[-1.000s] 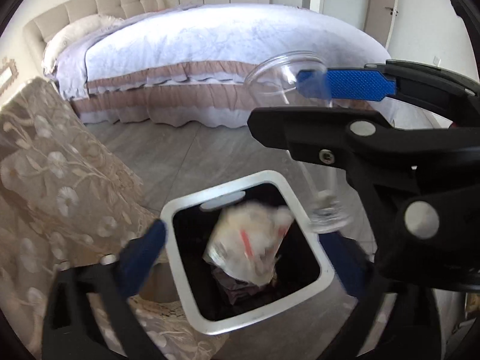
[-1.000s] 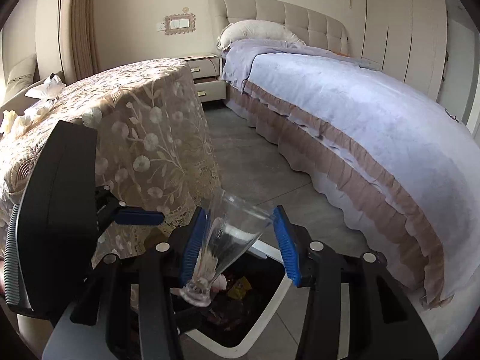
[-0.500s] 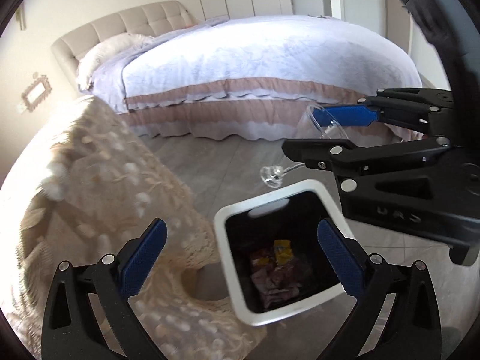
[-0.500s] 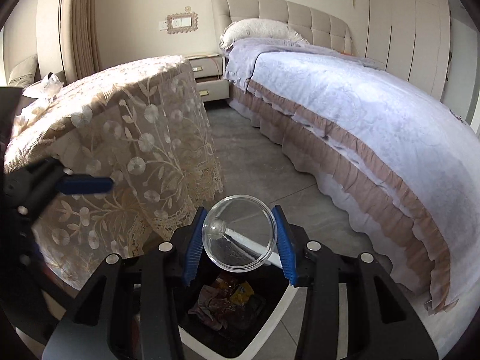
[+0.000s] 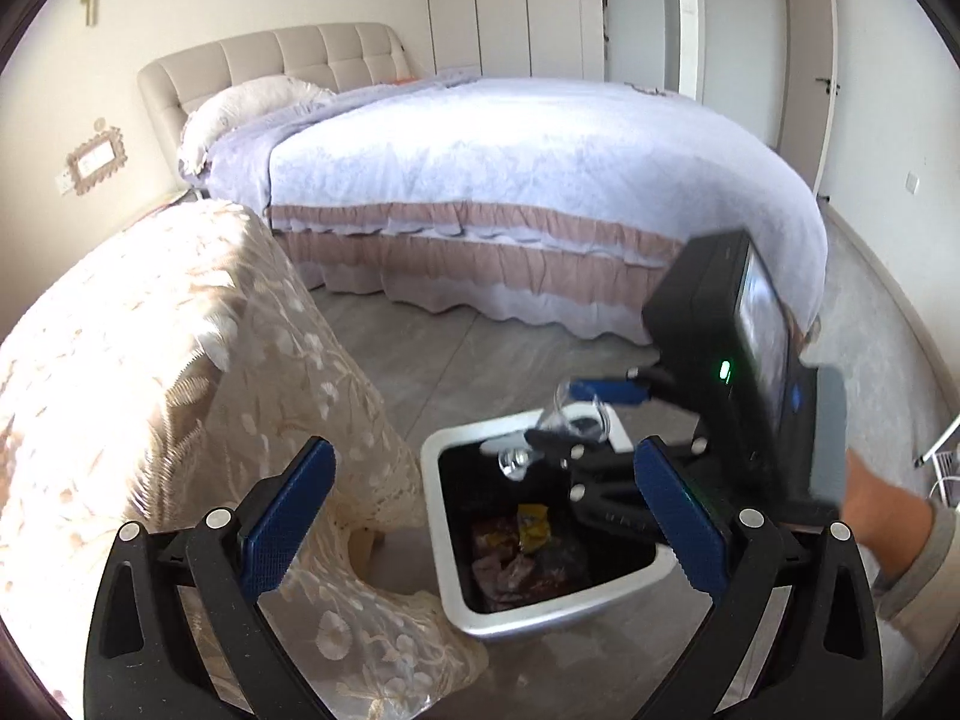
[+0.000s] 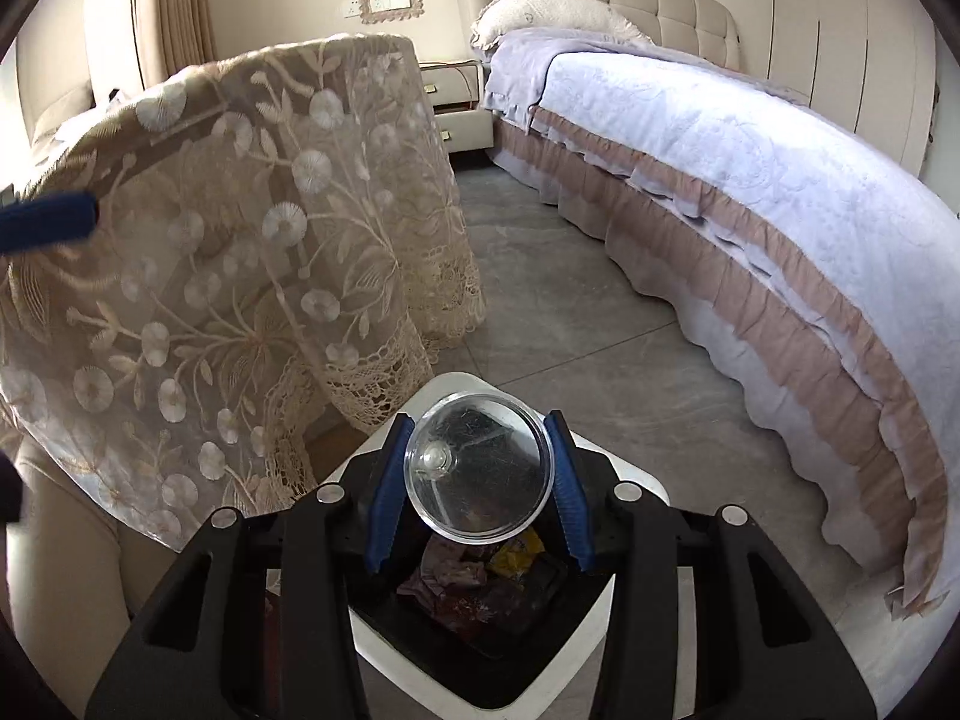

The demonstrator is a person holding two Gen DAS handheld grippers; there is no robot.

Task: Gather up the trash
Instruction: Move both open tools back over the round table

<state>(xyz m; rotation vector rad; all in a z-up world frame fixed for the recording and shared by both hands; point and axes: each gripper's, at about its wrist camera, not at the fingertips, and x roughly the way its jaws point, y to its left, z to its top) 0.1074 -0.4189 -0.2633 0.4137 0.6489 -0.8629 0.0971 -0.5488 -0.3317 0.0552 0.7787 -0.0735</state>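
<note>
While the empty left gripper [image 5: 480, 525] is held wide open, a clear glass [image 6: 478, 468] (over the white bin [image 6: 624, 480]) is flanked by the right gripper [image 6: 478, 483], its jaws opening

Bed [image 5: 510, 180] (lilac cover), lace-draped table [image 6: 240, 240]

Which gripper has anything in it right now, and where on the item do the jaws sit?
The right gripper has the clear plastic cup between its jaws, at the wide rim; they are opening. The left gripper is empty.
</note>
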